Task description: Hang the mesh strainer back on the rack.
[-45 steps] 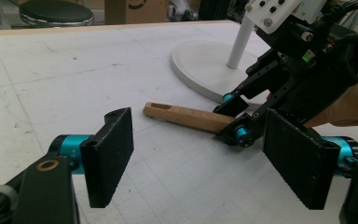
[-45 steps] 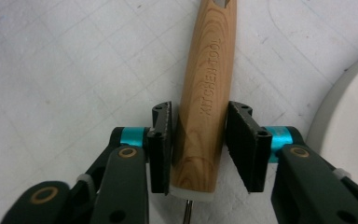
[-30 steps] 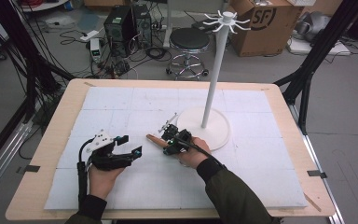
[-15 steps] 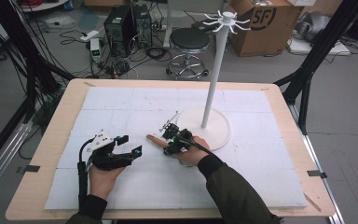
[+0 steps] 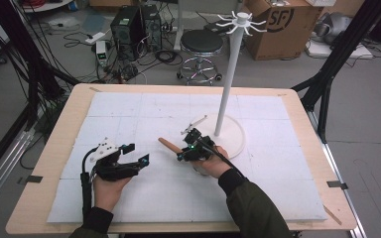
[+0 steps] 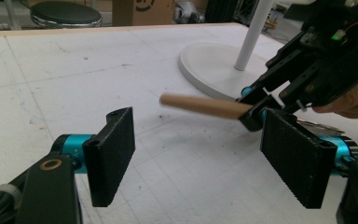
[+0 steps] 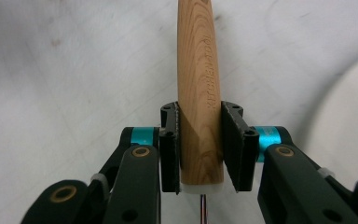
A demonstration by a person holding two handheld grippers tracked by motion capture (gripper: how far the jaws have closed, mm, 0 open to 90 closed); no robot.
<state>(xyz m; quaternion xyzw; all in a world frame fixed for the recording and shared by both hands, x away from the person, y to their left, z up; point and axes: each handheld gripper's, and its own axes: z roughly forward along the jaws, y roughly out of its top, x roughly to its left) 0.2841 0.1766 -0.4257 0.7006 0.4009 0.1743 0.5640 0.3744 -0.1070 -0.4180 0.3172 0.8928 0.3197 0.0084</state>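
Observation:
My right gripper [image 5: 180, 154] is shut on the wooden handle [image 5: 167, 144] of a kitchen tool and holds it just above the white mat, with the handle pointing left toward the other hand. In the right gripper view the handle [image 7: 199, 70] sits squeezed between the two pads [image 7: 169, 140], and a thin metal shaft [image 7: 203, 209] leaves its near end. My left gripper [image 5: 136, 153] is open and empty a little to the left. In the left gripper view its jaws stand wide apart, with the handle [image 6: 200, 105] and the right gripper [image 6: 256, 111] beyond them.
A white stand with a tall pole [image 5: 228, 74], hooks at its top and a round base [image 5: 235, 139] is just right of my right hand. The white mat [image 5: 144, 109] covers the wooden table [image 5: 67, 119]. Past the far edge are a stool and cardboard boxes.

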